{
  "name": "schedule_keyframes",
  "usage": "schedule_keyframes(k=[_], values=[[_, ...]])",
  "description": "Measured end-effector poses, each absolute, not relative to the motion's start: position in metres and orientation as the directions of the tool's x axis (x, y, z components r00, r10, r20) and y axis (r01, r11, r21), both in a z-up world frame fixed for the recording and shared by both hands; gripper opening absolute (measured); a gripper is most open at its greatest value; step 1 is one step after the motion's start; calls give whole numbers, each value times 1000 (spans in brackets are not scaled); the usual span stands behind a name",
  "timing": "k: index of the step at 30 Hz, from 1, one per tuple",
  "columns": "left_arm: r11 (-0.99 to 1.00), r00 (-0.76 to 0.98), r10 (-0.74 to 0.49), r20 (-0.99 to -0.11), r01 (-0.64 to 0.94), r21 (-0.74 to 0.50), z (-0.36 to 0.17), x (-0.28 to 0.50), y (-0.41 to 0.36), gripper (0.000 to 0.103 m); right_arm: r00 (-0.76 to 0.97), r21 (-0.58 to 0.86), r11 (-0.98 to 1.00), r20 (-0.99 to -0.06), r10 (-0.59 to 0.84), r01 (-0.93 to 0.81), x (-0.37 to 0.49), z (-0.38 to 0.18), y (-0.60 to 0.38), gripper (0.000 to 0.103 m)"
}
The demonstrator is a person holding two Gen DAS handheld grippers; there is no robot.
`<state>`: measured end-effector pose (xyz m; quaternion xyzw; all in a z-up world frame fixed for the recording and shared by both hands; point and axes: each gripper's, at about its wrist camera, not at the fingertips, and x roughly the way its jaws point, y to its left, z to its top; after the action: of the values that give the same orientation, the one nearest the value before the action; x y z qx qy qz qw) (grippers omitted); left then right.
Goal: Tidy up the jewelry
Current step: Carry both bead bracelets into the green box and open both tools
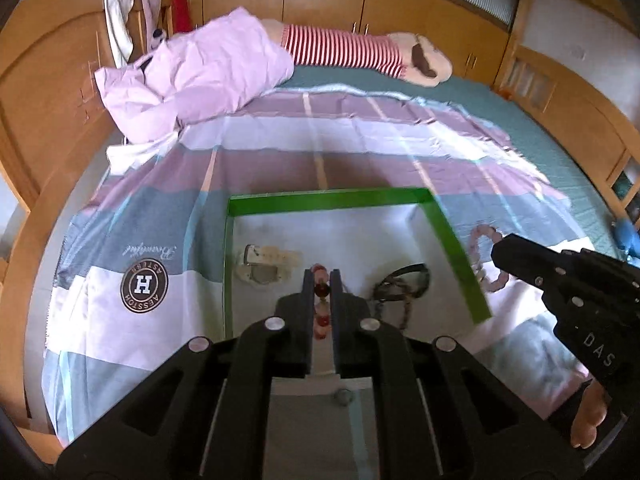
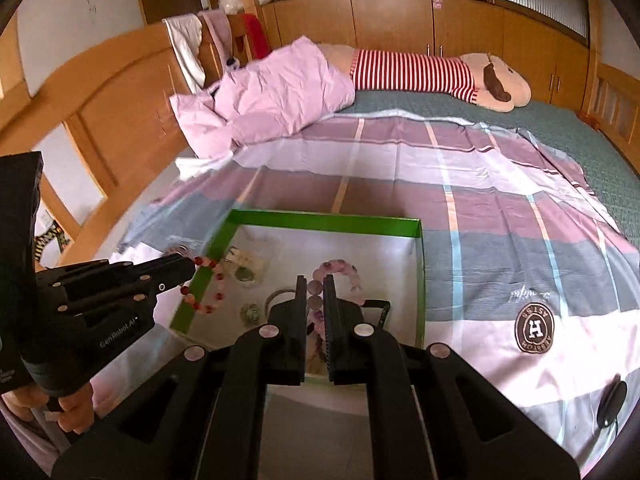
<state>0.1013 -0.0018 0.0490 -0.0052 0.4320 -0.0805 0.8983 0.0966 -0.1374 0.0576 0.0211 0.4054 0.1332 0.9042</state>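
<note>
My left gripper (image 1: 322, 277) is shut on a red and pink bead bracelet (image 1: 322, 312), which hangs above a green-rimmed tray (image 1: 328, 199) lying on the bed. In the tray lie a white watch (image 1: 264, 269) and a dark necklace (image 1: 402, 285). My right gripper (image 2: 316, 282) is shut on a pale pink bead bracelet (image 2: 344, 269), held over the same tray (image 2: 328, 220). The right wrist view shows the left gripper (image 2: 191, 267) at the tray's left rim with the red bracelet (image 2: 206, 294) dangling. Seen from the left wrist, the right gripper (image 1: 498, 251) holds the pink bracelet (image 1: 482, 258) past the tray's right rim.
The tray sits on a striped plaid sheet (image 1: 280, 140) covering a green bed. A pink duvet (image 1: 200, 72) and a plush toy in a red-striped shirt (image 1: 360, 52) lie at the far side. Wooden cabinets (image 2: 400, 20) ring the bed. A small black object (image 2: 612, 400) lies near right.
</note>
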Motion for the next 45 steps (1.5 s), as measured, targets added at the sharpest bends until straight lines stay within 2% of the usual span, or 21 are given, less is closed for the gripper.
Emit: schedule_keyframes(k=[13, 29, 36, 45], values=[[997, 592, -67, -803, 79, -25, -6, 128, 19, 8, 564, 129, 969, -794, 229, -211, 134, -1, -118, 8], [996, 585, -52, -809, 86, -2, -19, 133, 12, 8, 556, 145, 961, -791, 254, -234, 139, -6, -109, 8], [999, 607, -7, -794, 46, 26, -18, 134, 15, 8, 577, 110, 965, -783, 231, -236, 136, 2, -110, 8], [997, 578, -27, -815, 71, 17, -33, 139, 7, 8, 539, 88, 975, -821, 186, -202, 136, -25, -103, 8]])
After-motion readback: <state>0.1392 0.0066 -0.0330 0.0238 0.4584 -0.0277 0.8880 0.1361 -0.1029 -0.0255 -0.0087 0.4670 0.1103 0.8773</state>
